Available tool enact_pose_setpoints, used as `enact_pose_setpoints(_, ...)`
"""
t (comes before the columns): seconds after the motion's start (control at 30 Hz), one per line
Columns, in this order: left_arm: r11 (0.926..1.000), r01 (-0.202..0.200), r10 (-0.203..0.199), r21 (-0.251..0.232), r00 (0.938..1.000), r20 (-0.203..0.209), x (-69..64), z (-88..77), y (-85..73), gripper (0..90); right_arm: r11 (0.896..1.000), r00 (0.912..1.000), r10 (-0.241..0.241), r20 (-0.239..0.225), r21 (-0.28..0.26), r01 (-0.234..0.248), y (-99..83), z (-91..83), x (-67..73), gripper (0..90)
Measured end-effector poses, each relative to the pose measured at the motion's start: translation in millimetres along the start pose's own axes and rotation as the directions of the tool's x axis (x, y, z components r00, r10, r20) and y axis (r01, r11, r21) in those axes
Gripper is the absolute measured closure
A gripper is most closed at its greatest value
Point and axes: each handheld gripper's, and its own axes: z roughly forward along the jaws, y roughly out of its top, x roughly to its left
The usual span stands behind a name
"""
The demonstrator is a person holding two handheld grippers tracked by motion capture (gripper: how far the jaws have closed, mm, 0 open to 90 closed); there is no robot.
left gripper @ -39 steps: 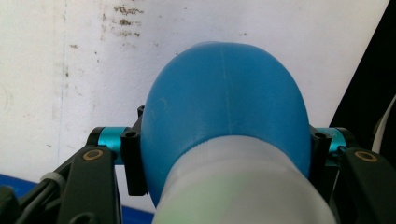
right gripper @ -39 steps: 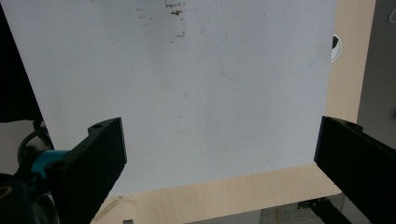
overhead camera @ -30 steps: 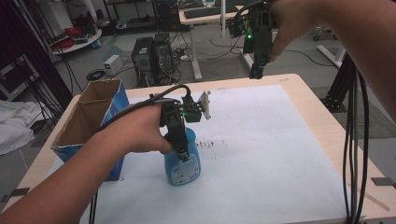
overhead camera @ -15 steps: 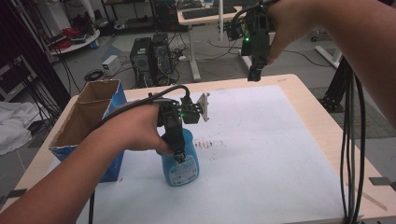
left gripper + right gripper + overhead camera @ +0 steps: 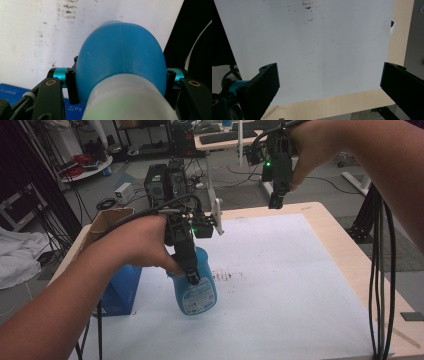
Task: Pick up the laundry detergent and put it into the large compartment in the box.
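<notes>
A blue plastic bottle (image 5: 198,290) with a white neck and a label hangs slightly tilted just above the white sheet. My left gripper (image 5: 191,276) points down and is shut on its upper part. In the left gripper view the bottle (image 5: 120,50) bulges between the jaws of the left gripper (image 5: 120,80), and both pads press its sides. My right gripper (image 5: 276,200) is held high over the table's far edge. In its own view the right gripper (image 5: 329,82) stands wide open with nothing between its jaws.
A white sheet (image 5: 300,270) covers the wooden table (image 5: 345,250), with dark smudges (image 5: 227,276) near the bottle. An open cardboard box with blue sides (image 5: 117,287) stands at the left edge. Black cables (image 5: 380,270) hang at the right.
My left gripper has risen a little with the bottle in it, so the bottle has left the sheet. The right gripper has stayed where it was.
</notes>
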Motion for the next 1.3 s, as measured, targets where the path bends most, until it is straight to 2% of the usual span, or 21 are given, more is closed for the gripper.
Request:
enact_pose_setpoints(0.17,0.9999,-0.001,0.001,0.013,1.0,-0.005,-1.4,-23.5,-2.1,38.0,1.0,1.0,-0.004,0.003,-0.001,0.004,1.5,-0.4,2.0,1.3)
enact_pose_setpoints(0.37,1.0,0.008,-0.008,0.004,0.9999,-0.012,4.5,-62.7,-8.5,37.9,1.0,1.0,-0.007,0.002,-0.006,0.007,1.5,-1.1,1.7,1.3)
enact_pose_setpoints(0.53,0.9987,0.048,-0.049,-0.017,0.9981,-0.037,13.3,-98.5,-16.7,37.9,1.0,1.0,-0.006,0.0,-0.001,0.006,4.1,-0.2,2.5,1.3)
enact_pose_setpoints(0.77,0.9935,0.112,-0.113,-0.018,0.9928,-0.041,26.3,-131.1,-31.6,37.9,1.0,0.9999,-0.011,-0.004,0.004,0.011,8.3,1.1,3.2,1.3)
enact_pose_setpoints(0.9,0.9849,0.171,-0.172,-0.03,0.9843,-0.041,36.9,-143.7,-46.9,37.9,1.0,0.9998,-0.019,-0.004,0.002,0.019,9.5,2.1,2.9,1.3)
enact_pose_setpoints(0.97,0.9786,0.203,-0.205,-0.032,0.9779,-0.043,43.3,-146.5,-56.6,37.9,1.0,0.9998,-0.018,-0.005,0.006,0.018,10.1,2.3,3.4,1.3)
enact_pose_setpoints(1.1,0.9616,0.272,-0.273,-0.041,0.9608,-0.047,54.3,-150.8,-77.5,37.9,1.0,0.9998,-0.019,-0.005,0.005,0.019,11.0,2.7,4.0,1.3)
enact_pose_setpoints(1.3,0.9295,0.367,-0.369,-0.039,0.9273,-0.065,66.7,-158.6,-110.5,37.9,1.0,0.9999,-0.014,-0.007,0.01,0.014,10.2,3.6,3.9,1.3)
